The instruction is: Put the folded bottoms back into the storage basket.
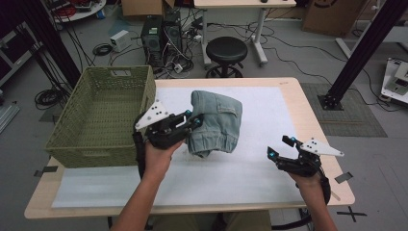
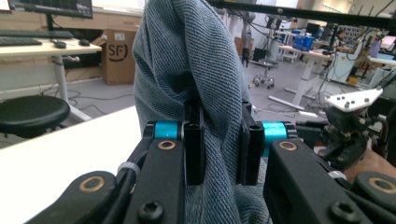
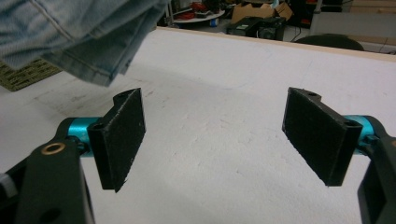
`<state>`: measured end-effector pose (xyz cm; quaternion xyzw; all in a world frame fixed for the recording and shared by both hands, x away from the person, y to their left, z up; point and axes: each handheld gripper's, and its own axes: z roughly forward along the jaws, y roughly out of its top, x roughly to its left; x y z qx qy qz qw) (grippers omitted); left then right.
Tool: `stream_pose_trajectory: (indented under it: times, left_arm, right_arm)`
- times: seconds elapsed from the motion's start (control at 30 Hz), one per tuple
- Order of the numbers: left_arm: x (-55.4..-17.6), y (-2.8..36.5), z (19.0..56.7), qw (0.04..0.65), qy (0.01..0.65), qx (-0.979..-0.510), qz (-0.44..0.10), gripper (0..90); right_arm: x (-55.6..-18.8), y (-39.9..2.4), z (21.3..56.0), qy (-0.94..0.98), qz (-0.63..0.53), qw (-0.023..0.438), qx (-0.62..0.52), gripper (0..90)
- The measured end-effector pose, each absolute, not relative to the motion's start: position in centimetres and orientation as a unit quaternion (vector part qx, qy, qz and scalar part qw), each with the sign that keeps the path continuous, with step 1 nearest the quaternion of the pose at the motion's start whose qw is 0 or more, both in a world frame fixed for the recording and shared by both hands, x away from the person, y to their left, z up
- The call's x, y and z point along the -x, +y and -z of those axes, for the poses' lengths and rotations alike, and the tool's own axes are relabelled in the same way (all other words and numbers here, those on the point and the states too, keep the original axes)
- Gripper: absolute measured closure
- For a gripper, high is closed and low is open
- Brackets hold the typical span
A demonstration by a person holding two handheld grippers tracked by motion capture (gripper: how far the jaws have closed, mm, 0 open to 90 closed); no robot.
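Note:
A folded pair of light-blue jeans (image 1: 215,122) hangs lifted above the white mat, held at its left edge by my left gripper (image 1: 192,120). In the left gripper view the denim (image 2: 187,60) rises as a thick bunch between the two black pads (image 2: 194,144), which press on it from both sides. My right gripper (image 1: 280,147) rests low near the table's right front, its jaws wide apart with nothing between them. The right gripper view has its pads (image 3: 122,135) over bare mat, and a hem of the jeans (image 3: 88,42) hangs at upper left.
A green woven basket (image 1: 103,115) stands on the table's left side, close beside my left hand. A white mat (image 1: 231,178) covers the wooden table (image 1: 308,106). Beyond the far edge are a black stool (image 1: 226,50), computer towers and cables on the floor.

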<state>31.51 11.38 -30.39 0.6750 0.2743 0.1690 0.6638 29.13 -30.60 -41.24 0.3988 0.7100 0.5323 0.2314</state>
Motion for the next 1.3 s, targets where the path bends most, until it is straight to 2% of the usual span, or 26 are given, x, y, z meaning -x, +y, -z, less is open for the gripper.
stream_pose_trajectory:
  times: [1.3]
  left_arm:
    - [-30.3,27.3,23.6,0.664,0.334,-0.61,-0.275,76.9]
  right_arm:
    - [-29.3,-30.3,41.4,0.711,-0.527,0.234,-0.402,21.8]
